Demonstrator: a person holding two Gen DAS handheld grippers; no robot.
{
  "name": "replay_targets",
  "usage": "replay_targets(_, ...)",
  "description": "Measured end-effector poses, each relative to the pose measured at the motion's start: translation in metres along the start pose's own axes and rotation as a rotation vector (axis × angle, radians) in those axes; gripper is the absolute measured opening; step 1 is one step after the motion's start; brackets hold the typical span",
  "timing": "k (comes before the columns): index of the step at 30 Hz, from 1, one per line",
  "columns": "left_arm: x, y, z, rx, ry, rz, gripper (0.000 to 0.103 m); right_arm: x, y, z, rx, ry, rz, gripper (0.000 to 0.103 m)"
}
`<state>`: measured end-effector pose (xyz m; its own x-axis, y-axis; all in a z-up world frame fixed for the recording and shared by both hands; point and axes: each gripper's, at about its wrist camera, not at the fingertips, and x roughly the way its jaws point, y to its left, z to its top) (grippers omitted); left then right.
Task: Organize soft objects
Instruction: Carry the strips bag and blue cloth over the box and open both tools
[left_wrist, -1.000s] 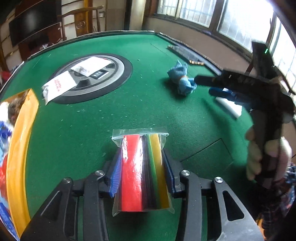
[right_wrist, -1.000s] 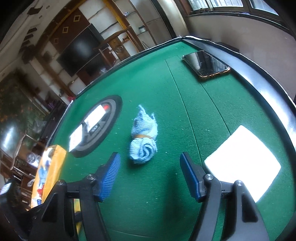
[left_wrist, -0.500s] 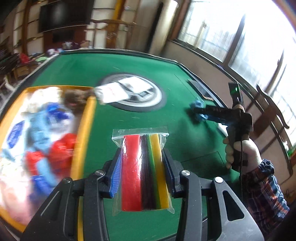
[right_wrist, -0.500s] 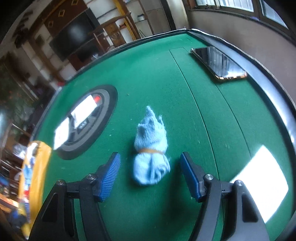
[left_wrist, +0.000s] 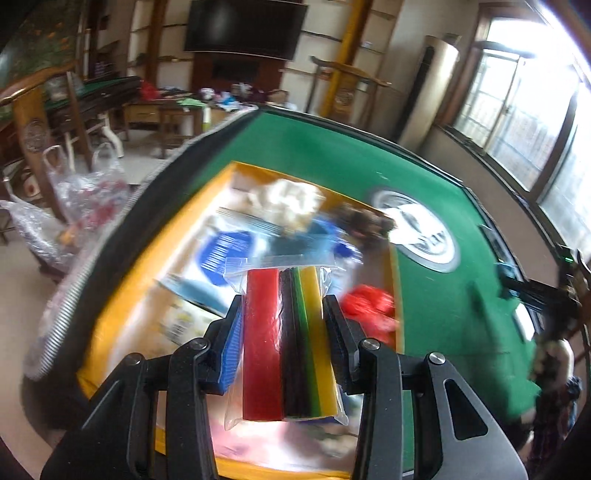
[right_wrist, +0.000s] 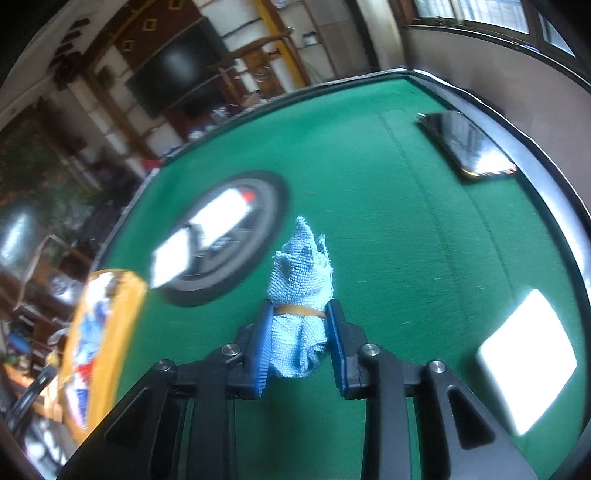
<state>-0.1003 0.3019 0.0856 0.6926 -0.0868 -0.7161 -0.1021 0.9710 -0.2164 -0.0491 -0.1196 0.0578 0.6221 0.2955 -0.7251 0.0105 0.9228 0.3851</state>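
My left gripper (left_wrist: 282, 314) is shut on a clear bag of coloured felt strips (left_wrist: 286, 339), red, black, green and yellow, and holds it above the yellow tray (left_wrist: 110, 314), which is full of soft items. My right gripper (right_wrist: 298, 321) is shut on a rolled light-blue cloth (right_wrist: 301, 288) bound with a tan band, low over the green felt table (right_wrist: 388, 221). The yellow tray also shows at the left of the right wrist view (right_wrist: 122, 314).
A round black-and-grey emblem (right_wrist: 225, 236) with white packets on it lies in the table's middle. A phone (right_wrist: 467, 146) lies at the far right edge. A white pad (right_wrist: 526, 354) lies at the near right. Chairs and bags stand beyond the table's left edge.
My left gripper has swung left with the bag, from over the felt to above the yellow tray. My right gripper has moved forward and closed on the blue cloth.
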Motion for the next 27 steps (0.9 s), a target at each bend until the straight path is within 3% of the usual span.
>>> replay_targets(9, 0.042, 0.017, 0.045, 0.013, 0.051, 0.072, 0.039, -0.008, 0.075, -0.017, -0.124, 0.012, 0.152, 0.025)
replay_targets(22, 0.132, 0.020, 0.105, 0.022, 0.125, 0.146, 0.040, 0.024, 0.161, -0.064, -0.237, 0.140, 0.303, 0.025)
replay_targets(27, 0.145, 0.038, 0.104, -0.084, 0.172, 0.071, 0.047, 0.037, 0.185, -0.075, -0.276, 0.173, 0.330, 0.025)
